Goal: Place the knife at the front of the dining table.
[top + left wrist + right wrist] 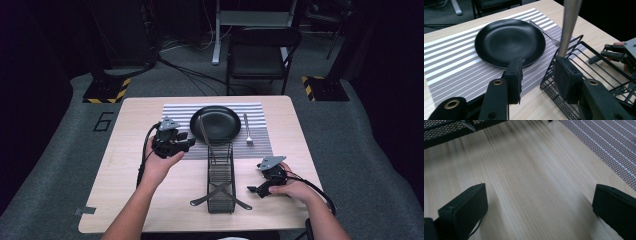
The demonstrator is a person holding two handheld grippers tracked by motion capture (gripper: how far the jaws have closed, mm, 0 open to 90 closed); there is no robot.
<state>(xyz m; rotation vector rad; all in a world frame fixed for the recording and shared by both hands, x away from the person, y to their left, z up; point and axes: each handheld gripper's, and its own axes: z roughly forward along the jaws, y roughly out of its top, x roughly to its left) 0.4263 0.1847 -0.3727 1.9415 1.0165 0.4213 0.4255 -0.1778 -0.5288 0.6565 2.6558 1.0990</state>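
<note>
A dark room surrounds the light wooden worktop (125,200). Grey carpet (60,150) covers the floor; a black folding chair (260,55) stands behind, near hazard-striped bases (105,92) and cables (185,70).

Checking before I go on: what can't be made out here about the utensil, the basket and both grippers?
- Utensil: top cut by left gripper view's edge; its type is unclear.
- Left gripper grip: right pad hides any contact.
- Basket contents: too small in high view.
- Right gripper: tips cut by frame's bottom.
</note>
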